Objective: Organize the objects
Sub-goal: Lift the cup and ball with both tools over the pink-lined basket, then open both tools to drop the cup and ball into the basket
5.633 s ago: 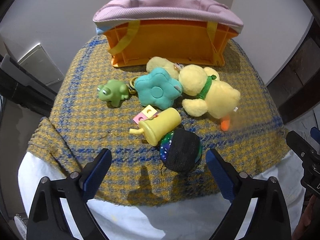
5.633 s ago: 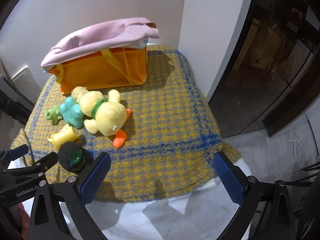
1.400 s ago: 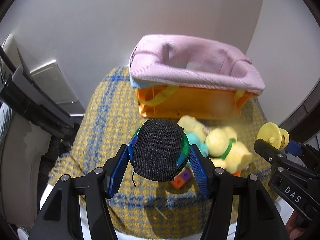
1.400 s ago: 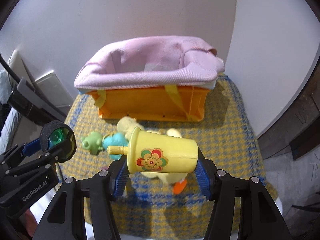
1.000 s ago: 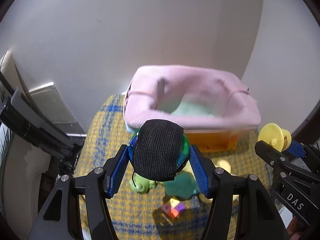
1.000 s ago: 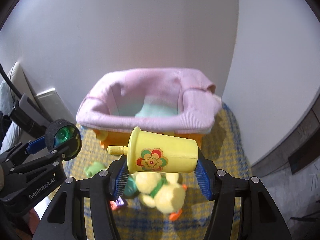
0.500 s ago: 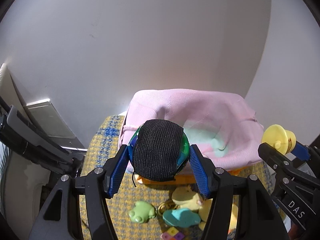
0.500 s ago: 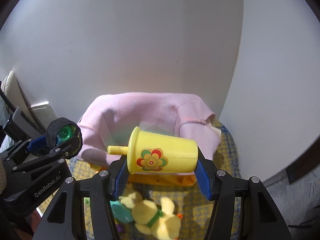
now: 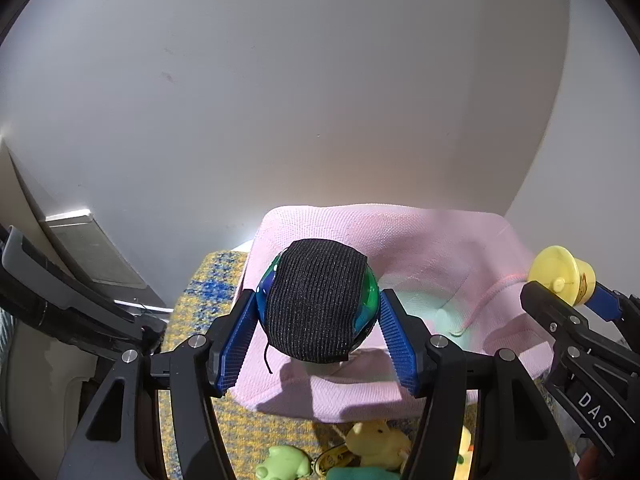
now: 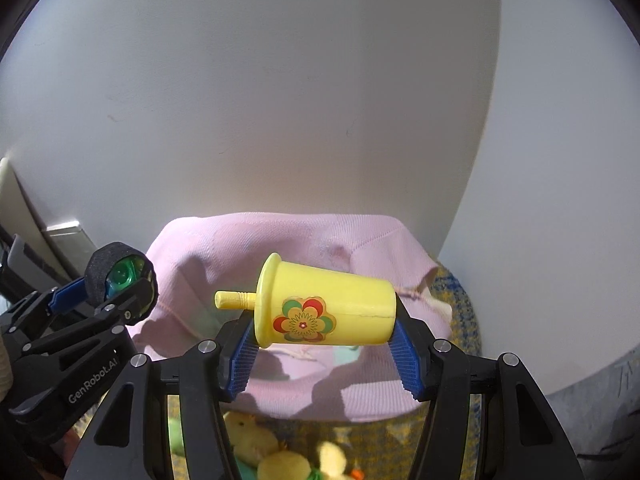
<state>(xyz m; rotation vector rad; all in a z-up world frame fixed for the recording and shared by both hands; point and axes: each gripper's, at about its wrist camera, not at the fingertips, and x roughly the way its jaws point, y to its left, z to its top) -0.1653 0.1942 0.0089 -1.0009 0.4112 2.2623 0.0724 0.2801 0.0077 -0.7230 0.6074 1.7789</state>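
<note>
My left gripper [image 9: 318, 312] is shut on a green-blue ball with a black knit band [image 9: 316, 304], held in the air over the near left part of the pink-lined basket [image 9: 420, 252]. My right gripper [image 10: 326, 332] is shut on a yellow toy cup with a flower sticker [image 10: 324, 312], lying sideways, its straw pointing left, above the same basket [image 10: 280, 248]. Each gripper shows in the other's view: the right one with the cup [image 9: 560, 280] at the right edge, the left one with the ball [image 10: 120, 276] at the left edge.
Below the basket on the yellow-blue woven cloth [image 9: 200, 292] lie a green frog toy [image 9: 284, 464], a yellow plush duck [image 10: 280, 464] and a teal flower toy [image 9: 360, 474]. White walls stand close behind the basket. A grey panel [image 9: 88, 248] leans at the left.
Both grippers have carried their toys forward toward the wall, from above the toys on the cloth to above the basket's opening. The basket now fills the lower middle of both views.
</note>
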